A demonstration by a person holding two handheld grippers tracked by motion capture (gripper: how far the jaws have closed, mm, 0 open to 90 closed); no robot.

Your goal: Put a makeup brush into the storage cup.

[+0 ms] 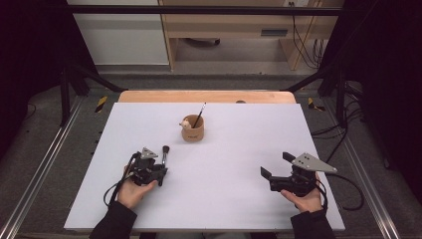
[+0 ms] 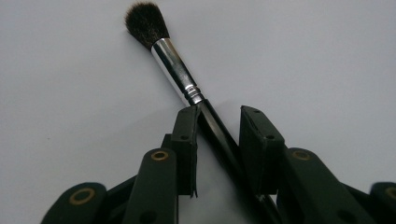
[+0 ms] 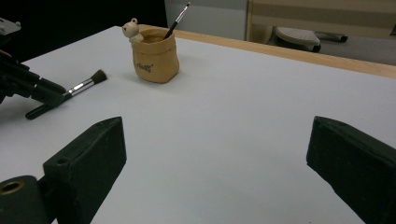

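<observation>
The black-handled makeup brush with the silver ferrule (image 2: 175,63) lies flat on the white counter (image 1: 249,199), left tool (image 2: 217,123) straddling its handle without a firm pinch yet, tan holder cup (image 1: 193,130) waiting, right tool (image 1: 272,164) spread wide.

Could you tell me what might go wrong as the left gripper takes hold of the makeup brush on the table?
1. The makeup brush lies slanted between the jaws of the left gripper, touching one pad near its tip, so it may pivot or slip out as they close.
2. The grip sits on the handle close to the ferrule, so the long handle end could sag when lifted.
3. The small cup already holds a thin brush, which could be knocked on insertion.
</observation>
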